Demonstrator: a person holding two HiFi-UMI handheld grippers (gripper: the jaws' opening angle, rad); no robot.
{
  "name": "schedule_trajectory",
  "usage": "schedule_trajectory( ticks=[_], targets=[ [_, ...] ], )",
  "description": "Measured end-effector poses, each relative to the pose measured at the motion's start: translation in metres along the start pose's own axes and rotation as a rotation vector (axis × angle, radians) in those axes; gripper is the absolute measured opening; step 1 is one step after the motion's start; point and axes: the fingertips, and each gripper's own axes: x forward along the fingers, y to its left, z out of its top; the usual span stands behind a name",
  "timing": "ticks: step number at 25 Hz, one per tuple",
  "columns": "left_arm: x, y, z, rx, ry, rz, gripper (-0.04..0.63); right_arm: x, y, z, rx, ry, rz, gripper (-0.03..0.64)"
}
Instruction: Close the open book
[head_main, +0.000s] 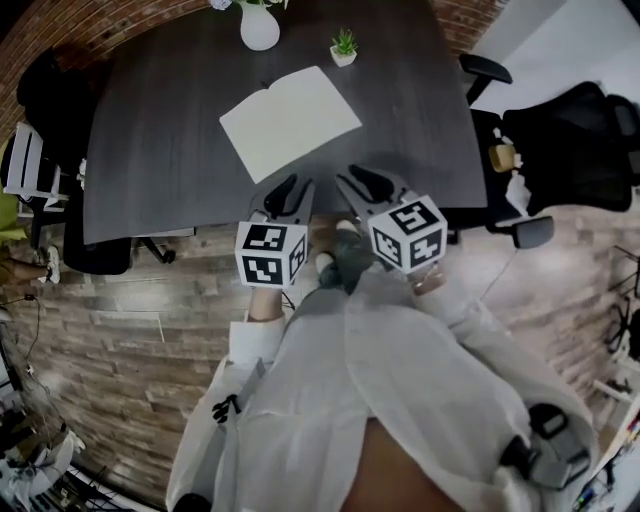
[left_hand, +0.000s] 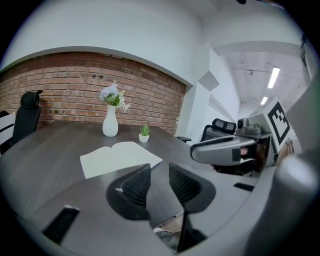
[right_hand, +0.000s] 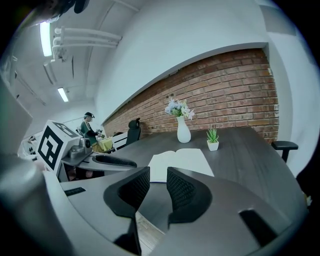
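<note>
Book (head_main: 290, 120): open and flat on the worktop (head_main: 150, 140), ahead of you
Left hand-held gripper (head_main: 296, 186): jaws slightly apart, empty
Right hand-held gripper (head_main: 356, 178): also slightly apart, empty
Advice: lift one cover by its edge, fold it over slowly

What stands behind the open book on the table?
A white vase with flowers and a small potted plant, both apart from the book. The tabletop under the book is covered.

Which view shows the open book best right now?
Head view: the book is seen whole from above, both pages flat. Both gripper views show it foreshortened at a low angle, its near edge partly behind the jaws.
</note>
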Motion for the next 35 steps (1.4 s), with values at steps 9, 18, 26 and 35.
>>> schedule_trajectory(
  ticks=[9,18,26,35],
  targets=[
    [0.026,0.009,0.002,-0.027,0.013,-0.008,0.104,0.021,-0.017,0.005,-0.008,0.049,0.03,0.084],
    [0.064,0.026,0.017,0.076,0.071,0.058,0.115,0.047,-0.051,0.022,-0.027,0.067,0.071,0.084],
    [0.099,0.042,0.017,0.168,0.155,0.119,0.159,0.069,-0.081,0.022,-0.079,0.114,0.082,0.084],
    [0.138,0.052,-0.009,0.264,0.309,0.135,0.201,0.084,-0.118,0.01,-0.04,0.169,0.078,0.084]
  ],
)
